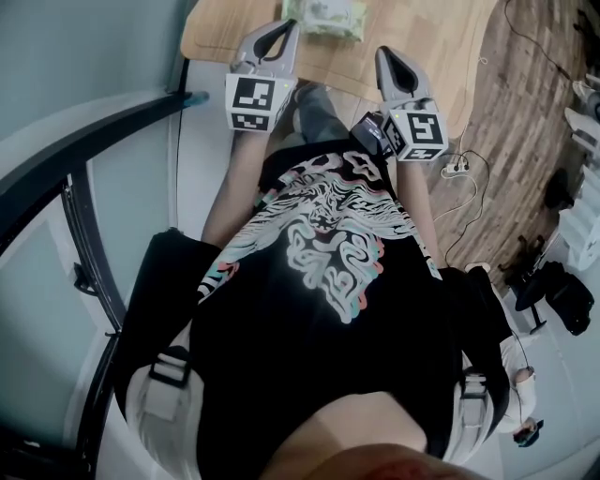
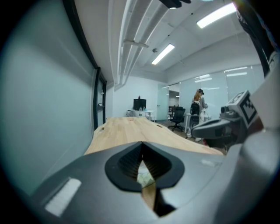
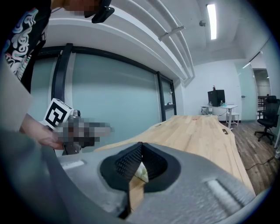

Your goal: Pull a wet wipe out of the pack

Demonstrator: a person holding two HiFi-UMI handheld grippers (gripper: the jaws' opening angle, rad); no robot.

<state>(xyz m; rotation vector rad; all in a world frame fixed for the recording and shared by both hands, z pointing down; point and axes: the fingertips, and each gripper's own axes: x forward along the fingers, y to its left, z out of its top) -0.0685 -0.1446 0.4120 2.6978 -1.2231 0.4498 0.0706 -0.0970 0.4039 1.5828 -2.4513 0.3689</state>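
A green and white wet wipe pack (image 1: 323, 17) lies on the wooden table (image 1: 422, 28) near its front edge. My left gripper (image 1: 281, 33) hovers just short of the pack's left part, jaws together and empty. My right gripper (image 1: 389, 58) is held to the right of the pack and a little nearer to me, also shut with nothing in it. In the left gripper view the jaws (image 2: 141, 144) meet at their tips, and a bit of the pack (image 2: 144, 177) shows through the gap behind them. The right gripper view shows the same: closed jaws (image 3: 141, 144) and a sliver of the pack (image 3: 141, 171).
The long table (image 2: 131, 131) runs away from me beside a glass wall (image 3: 109, 96). A desk with a monitor (image 2: 140, 107), office chairs (image 2: 177, 118) and people (image 2: 197, 105) are at the far end. A power strip with cable (image 1: 457, 169) lies on the floor at right.
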